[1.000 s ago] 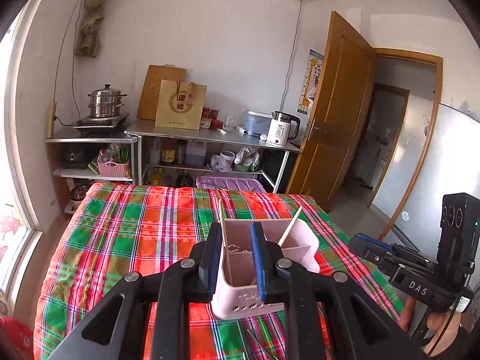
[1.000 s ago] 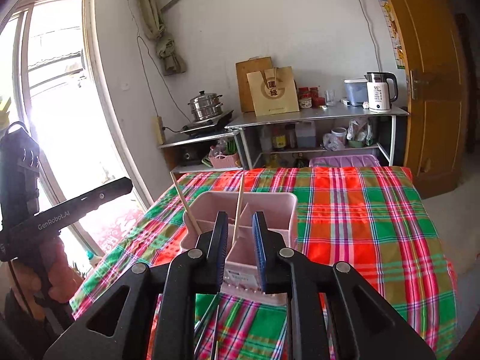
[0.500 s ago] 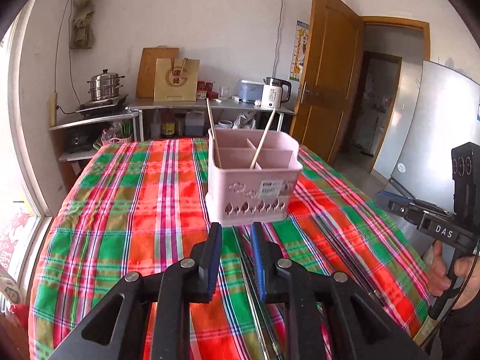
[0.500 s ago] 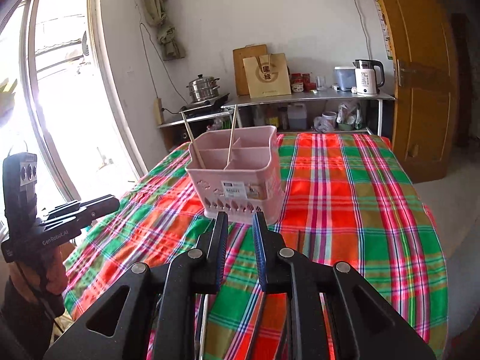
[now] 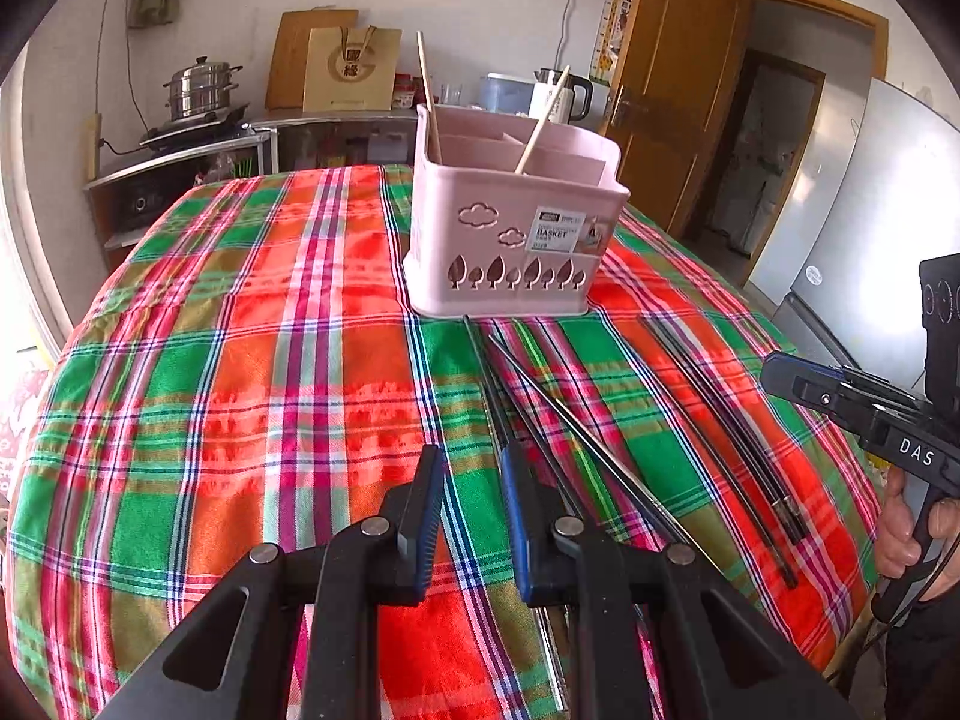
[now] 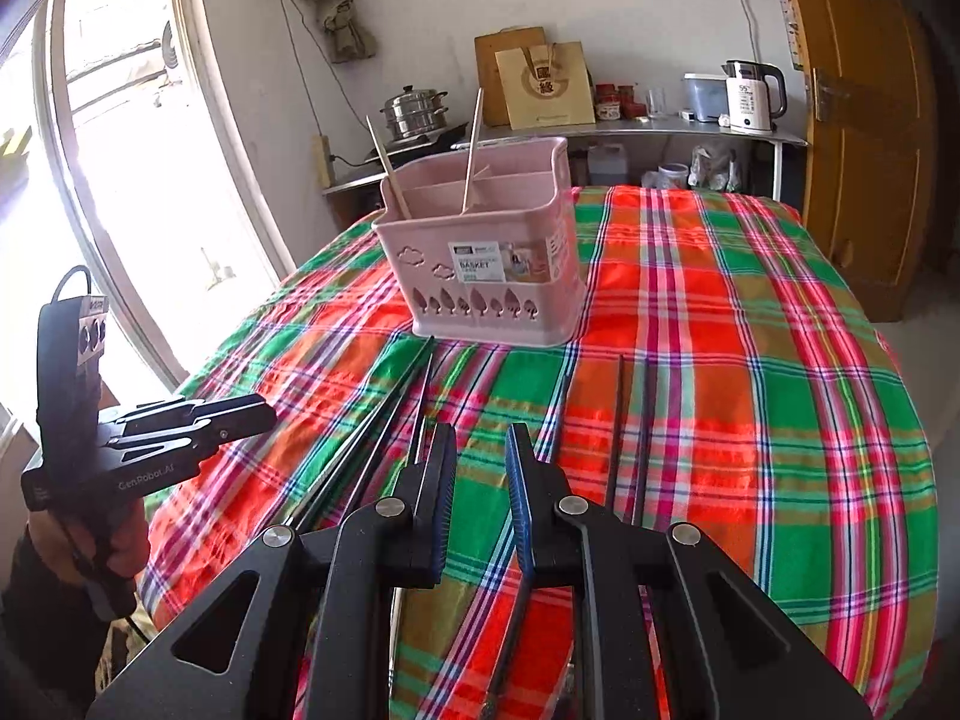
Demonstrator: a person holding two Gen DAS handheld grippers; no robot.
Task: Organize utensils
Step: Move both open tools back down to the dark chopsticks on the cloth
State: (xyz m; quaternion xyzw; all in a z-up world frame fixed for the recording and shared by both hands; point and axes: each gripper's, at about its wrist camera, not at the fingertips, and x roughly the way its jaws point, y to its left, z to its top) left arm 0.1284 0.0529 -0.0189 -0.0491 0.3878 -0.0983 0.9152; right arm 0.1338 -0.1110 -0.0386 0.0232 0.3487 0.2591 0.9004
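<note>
A pink utensil basket stands on the plaid tablecloth with two wooden chopsticks leaning inside it. Several black chopsticks lie loose on the cloth in front of the basket, and another pair lies further right. My left gripper hovers low over the cloth beside the nearest black chopsticks, narrowly open, with nothing between its fingers. My right gripper hangs between the two groups of chopsticks, also narrowly open with nothing in it.
Behind the table a metal counter carries a steamer pot, a paper bag and a white kettle. A wooden door and a fridge stand to the right, a bright window to the left. A person's hands grip both handles.
Both grippers have sunk toward the cloth and tipped downward. The basket, earlier right behind the fingers, now stands further ahead, and the black chopsticks have come into view. The jaws keep the same gap.
</note>
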